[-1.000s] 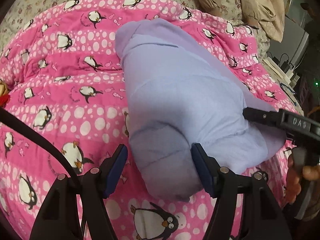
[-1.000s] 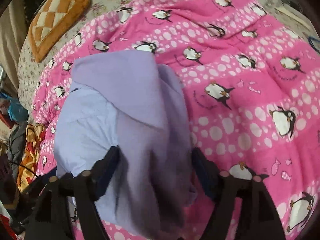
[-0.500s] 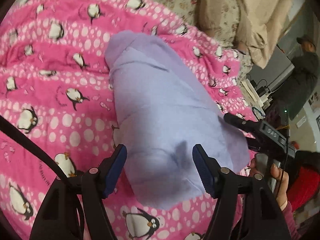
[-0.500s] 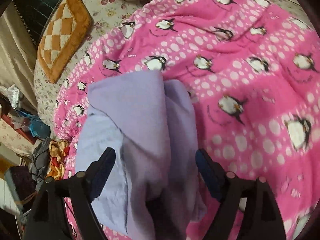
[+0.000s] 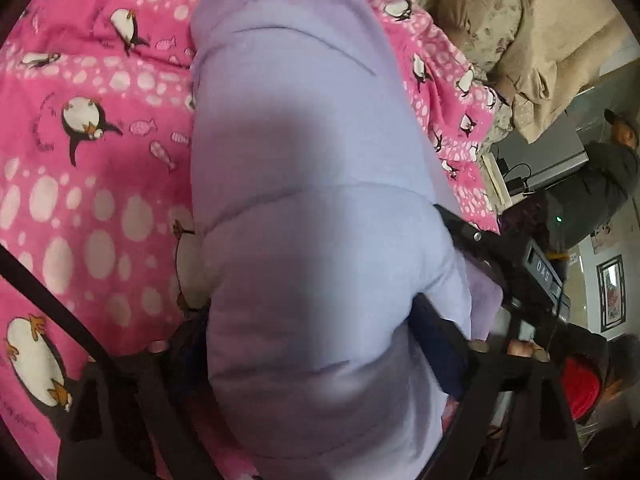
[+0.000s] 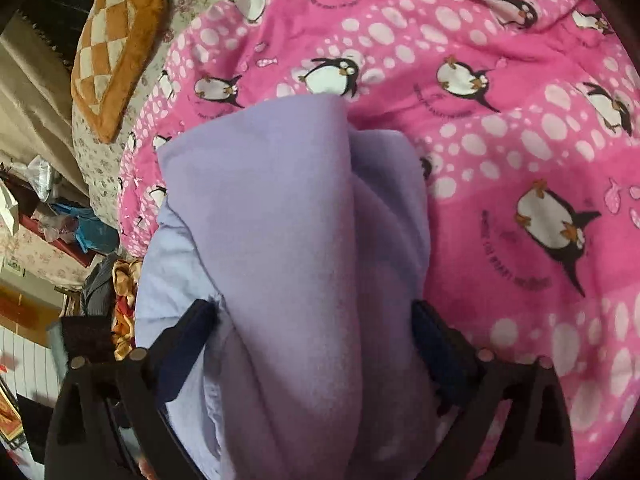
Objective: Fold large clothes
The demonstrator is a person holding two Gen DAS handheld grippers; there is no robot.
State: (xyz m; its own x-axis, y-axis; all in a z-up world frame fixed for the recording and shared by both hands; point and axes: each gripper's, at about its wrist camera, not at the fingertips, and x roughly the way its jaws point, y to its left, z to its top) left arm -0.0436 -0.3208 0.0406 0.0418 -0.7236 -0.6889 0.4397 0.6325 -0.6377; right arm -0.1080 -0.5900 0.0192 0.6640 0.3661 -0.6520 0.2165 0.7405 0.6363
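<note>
A folded lilac puffy garment (image 5: 312, 200) lies as a thick bundle on the pink penguin blanket (image 5: 92, 152). My left gripper (image 5: 316, 344) is open, its fingers wide apart on either side of the bundle's near end, which bulges between them. My right gripper (image 6: 316, 340) is open too, its fingers straddling the other end of the garment (image 6: 288, 232), where a darker lilac fleece layer lies over the paler quilted one. The right gripper also shows in the left wrist view (image 5: 520, 264) at the bundle's right side.
An orange checked cushion (image 6: 116, 48) lies at the bed's far left. Beige bedding (image 5: 520, 40) is heaped at the bed's far edge. A person in dark clothes (image 5: 608, 168) stands beyond the bed. Clutter (image 6: 60, 220) lies beside the bed.
Both grippers have pushed forward onto the garment, so the bundle now fills the space between each pair of fingers. Both stay open.
</note>
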